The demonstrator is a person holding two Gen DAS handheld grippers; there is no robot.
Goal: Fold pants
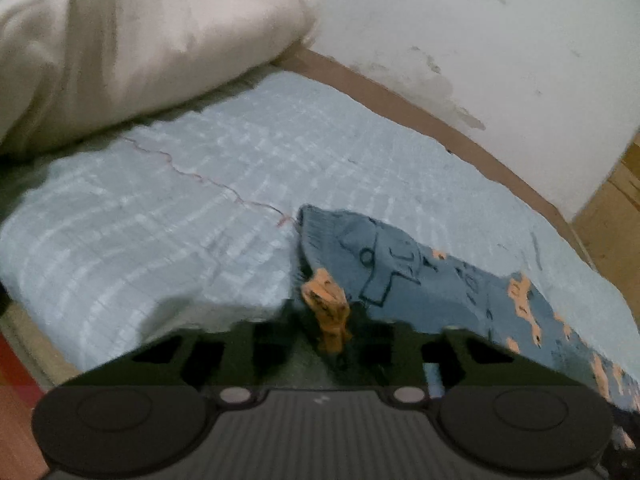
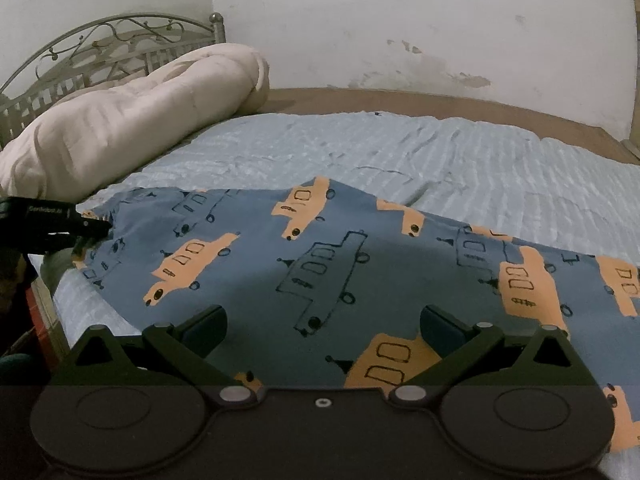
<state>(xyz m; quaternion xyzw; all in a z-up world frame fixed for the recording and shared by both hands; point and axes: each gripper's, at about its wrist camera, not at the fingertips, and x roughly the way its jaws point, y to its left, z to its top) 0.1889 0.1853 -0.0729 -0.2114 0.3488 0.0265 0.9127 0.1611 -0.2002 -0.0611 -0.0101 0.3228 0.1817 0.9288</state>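
Note:
The pants point(image 2: 320, 264) are blue with orange truck prints and lie spread on the light blue bed cover point(image 2: 440, 152). My right gripper point(image 2: 322, 326) is open just above the cloth, its fingers apart and holding nothing. My left gripper point(image 1: 328, 320) is shut on a pinched edge of the pants point(image 1: 420, 276), an orange fold bunched between its fingers. In the right wrist view the left gripper point(image 2: 94, 226) shows at the far left, at the pants' left end.
A rolled cream duvet point(image 2: 132, 120) lies at the head of the bed by a metal headboard point(image 2: 100, 40). A stained white wall point(image 2: 400, 32) runs behind. The bed's left edge point(image 2: 44, 300) drops to the floor.

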